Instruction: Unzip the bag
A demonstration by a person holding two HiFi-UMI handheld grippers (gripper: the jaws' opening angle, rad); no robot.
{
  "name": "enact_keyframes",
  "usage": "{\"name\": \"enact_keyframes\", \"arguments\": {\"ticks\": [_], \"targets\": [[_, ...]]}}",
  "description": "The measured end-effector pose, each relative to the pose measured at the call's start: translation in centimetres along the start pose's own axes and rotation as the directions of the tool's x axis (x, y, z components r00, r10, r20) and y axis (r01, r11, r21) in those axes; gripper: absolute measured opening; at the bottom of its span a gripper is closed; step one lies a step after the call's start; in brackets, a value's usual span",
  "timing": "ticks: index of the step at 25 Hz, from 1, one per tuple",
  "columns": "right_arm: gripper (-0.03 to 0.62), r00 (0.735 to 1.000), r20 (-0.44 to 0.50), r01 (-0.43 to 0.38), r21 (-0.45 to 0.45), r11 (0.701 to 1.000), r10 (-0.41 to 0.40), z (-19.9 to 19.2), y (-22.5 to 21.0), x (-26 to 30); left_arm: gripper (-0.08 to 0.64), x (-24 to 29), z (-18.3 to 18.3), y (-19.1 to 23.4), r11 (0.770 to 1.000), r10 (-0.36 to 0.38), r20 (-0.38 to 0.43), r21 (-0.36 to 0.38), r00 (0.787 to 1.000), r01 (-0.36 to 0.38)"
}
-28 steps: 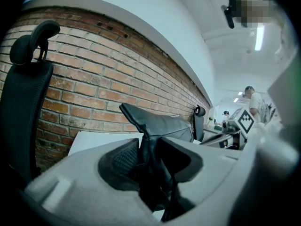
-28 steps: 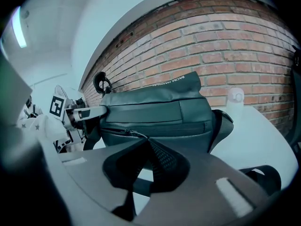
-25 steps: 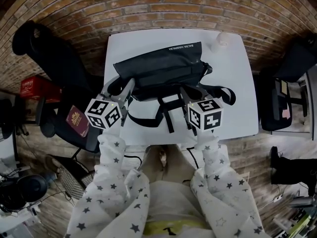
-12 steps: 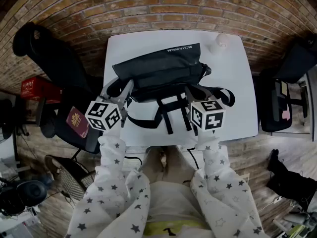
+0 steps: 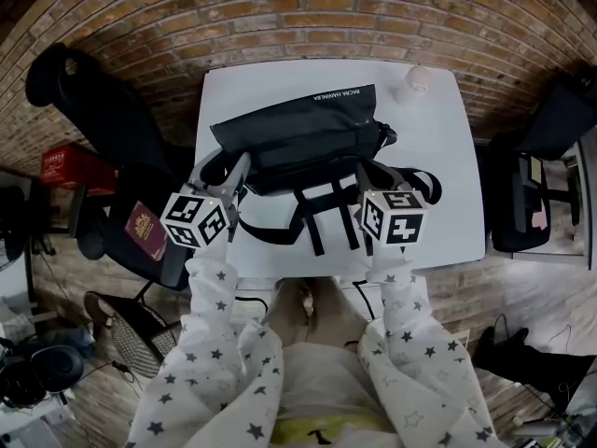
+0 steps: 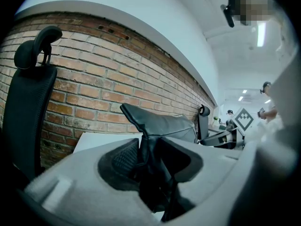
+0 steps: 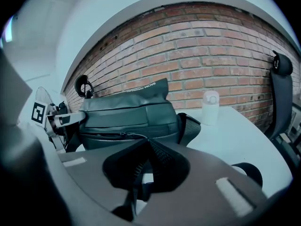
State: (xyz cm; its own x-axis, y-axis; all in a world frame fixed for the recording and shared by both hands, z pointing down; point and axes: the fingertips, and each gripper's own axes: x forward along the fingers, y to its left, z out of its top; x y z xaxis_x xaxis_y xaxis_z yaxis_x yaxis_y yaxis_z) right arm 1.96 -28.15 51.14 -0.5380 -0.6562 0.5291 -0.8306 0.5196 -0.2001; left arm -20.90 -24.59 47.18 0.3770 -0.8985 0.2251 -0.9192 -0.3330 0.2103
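The brick wall (image 5: 280,12) runs along the far edge of the table (image 5: 438,171). 1 black office chair (image 5: 98,110) stands at the table's left side.

The bag (image 5: 298,133), black, lies across the middle of the table. Its long side is parallel to the far edge and its printed flap is toward the wall. Its straps (image 5: 317,217) trail loose over the table's near half.

The left gripper (image 5: 227,163) comes in over the table's near-left edge. Its jaws are clamped on the bag's left end, with dark fabric pinched upright between the pads.

The right gripper (image 5: 364,169) comes in over the table's near edge, right of centre. Its jaws are pressed almost together on the zip pull (image 7: 133,185), a thin dark strip between the pads.

1 white bottle (image 5: 417,80) stands upright at the table's far-right corner, apart from the bag.

The zip (image 7: 123,134) runs along the bag's face toward the table's near edge. It ends at the right gripper's jaws.
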Motion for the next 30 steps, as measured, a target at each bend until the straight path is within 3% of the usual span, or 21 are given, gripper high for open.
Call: {"name": "enact_keyframes", "arguments": {"ticks": [30], "targets": [[0.015, 0.991, 0.029, 0.132, 0.072, 0.989, -0.134, 1.2, -6.2, -1.7, 0.143, -0.8, 0.2, 1.1, 0.999, 0.035, 0.021, -0.012, 0.999, -0.035]]}}
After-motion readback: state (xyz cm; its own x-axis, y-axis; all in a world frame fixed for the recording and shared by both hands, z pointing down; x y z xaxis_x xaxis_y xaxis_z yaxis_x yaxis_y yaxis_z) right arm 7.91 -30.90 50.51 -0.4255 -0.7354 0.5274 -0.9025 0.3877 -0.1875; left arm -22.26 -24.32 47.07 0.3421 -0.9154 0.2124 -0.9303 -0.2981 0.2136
